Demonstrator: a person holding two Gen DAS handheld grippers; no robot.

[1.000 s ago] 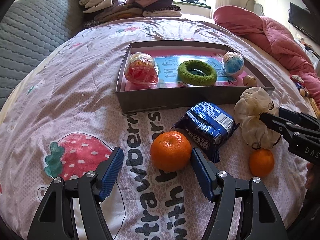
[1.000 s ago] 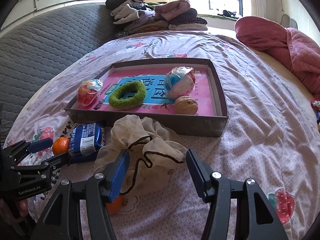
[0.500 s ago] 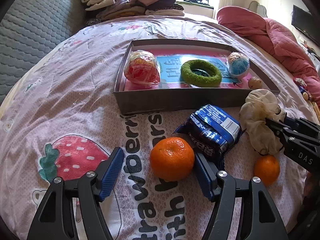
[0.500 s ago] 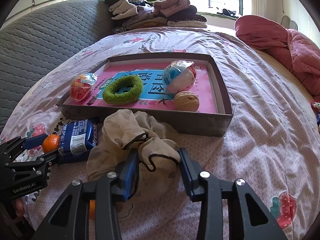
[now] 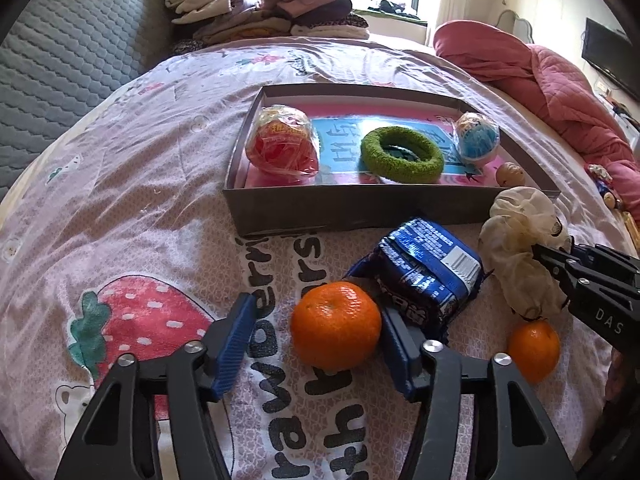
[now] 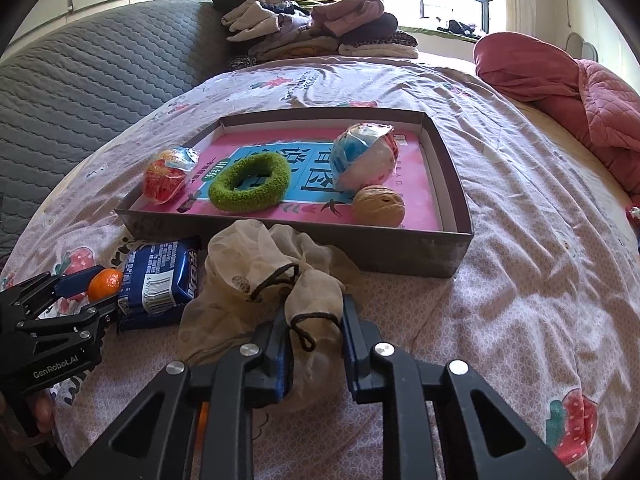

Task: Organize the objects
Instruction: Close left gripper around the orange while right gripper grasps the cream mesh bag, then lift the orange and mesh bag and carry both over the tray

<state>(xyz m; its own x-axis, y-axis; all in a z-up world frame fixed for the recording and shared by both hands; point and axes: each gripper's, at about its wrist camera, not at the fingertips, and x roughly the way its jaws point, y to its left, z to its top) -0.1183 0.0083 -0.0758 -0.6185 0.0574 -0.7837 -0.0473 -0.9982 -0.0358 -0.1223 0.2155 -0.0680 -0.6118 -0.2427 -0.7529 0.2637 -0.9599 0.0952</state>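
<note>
Four items already in tray (image 5: 360,208); left gripper (image 5: 316,344) closing around mandarin (image 5: 335,326), unpinched; right gripper (image 6: 314,336) closing, pinching cloth pouch (image 6: 272,264); blue packet (image 5: 424,268) left.

strawberry bedsheet (image 5: 132,200), box (image 5: 340,208), tangerines (image 5: 335,326), packet (image 5: 428,268)

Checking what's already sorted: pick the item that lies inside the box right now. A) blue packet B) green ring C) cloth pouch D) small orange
B: the green ring lies on the box floor, while the blue packet, cloth pouch and small orange sit on the bedsheet in front of it.
</note>
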